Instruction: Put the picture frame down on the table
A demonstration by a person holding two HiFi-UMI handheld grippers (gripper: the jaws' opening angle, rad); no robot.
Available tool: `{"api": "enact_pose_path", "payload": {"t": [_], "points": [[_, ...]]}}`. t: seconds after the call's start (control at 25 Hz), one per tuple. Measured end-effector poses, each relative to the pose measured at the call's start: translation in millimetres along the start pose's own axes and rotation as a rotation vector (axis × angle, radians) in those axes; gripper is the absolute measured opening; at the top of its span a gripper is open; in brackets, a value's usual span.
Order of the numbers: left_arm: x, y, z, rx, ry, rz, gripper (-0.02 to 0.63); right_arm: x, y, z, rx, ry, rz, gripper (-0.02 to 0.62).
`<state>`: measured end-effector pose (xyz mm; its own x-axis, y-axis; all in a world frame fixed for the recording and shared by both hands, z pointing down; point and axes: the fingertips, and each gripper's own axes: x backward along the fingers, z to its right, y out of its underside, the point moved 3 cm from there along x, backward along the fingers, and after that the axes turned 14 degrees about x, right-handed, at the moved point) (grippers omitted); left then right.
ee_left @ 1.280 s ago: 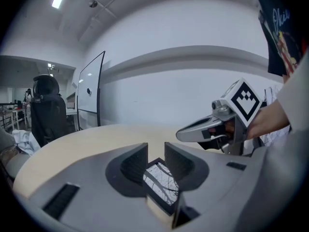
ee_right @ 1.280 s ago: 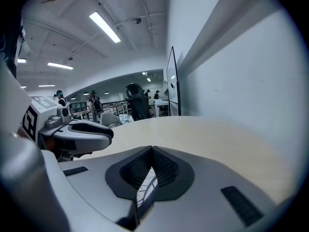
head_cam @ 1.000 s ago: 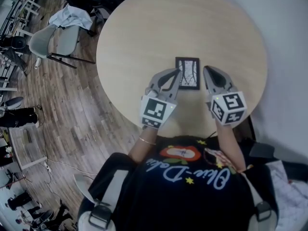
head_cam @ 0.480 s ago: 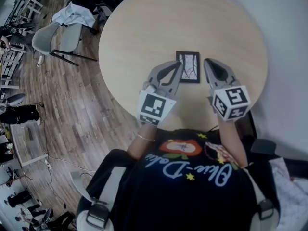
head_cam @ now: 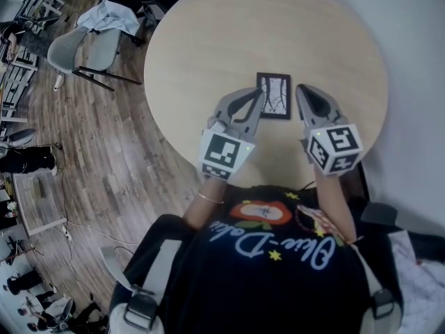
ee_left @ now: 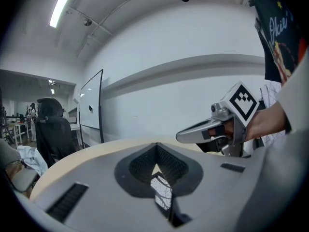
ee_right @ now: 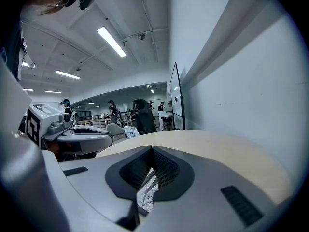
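The picture frame (head_cam: 274, 96) is black with a white branch drawing. It lies flat on the round wooden table (head_cam: 208, 47), near the person's edge. My left gripper (head_cam: 259, 93) hovers at the frame's left side, shut and holding nothing. My right gripper (head_cam: 301, 89) hovers just right of the frame, also shut and empty. In the left gripper view the closed jaws (ee_left: 155, 145) fill the lower picture, and a strip of the frame (ee_left: 162, 193) shows through the opening behind the tips. The right gripper view shows the same: shut jaws (ee_right: 152, 149) over a sliver of the frame (ee_right: 147, 191).
A grey chair (head_cam: 78, 53) with a cloth draped on it stands on the wood floor left of the table. A white wall runs along the right. Desks, chairs and people fill the far room in the right gripper view. A whiteboard (ee_left: 91, 108) stands beyond the table.
My left gripper has lifted slightly beside the frame. The frame lies where it was, and the right gripper has stayed in place.
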<state>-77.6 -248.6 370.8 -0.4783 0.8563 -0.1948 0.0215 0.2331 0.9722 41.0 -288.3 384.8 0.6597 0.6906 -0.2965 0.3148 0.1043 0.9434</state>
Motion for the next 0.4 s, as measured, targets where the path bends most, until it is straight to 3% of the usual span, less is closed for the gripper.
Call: {"api": "enact_pose_path", "payload": {"t": [0.4], "points": [[-3.9, 2.0, -3.0, 0.007, 0.003, -0.006, 0.002, -4.3, 0.0, 2.0, -0.001, 0.002, -0.004, -0.002]]}}
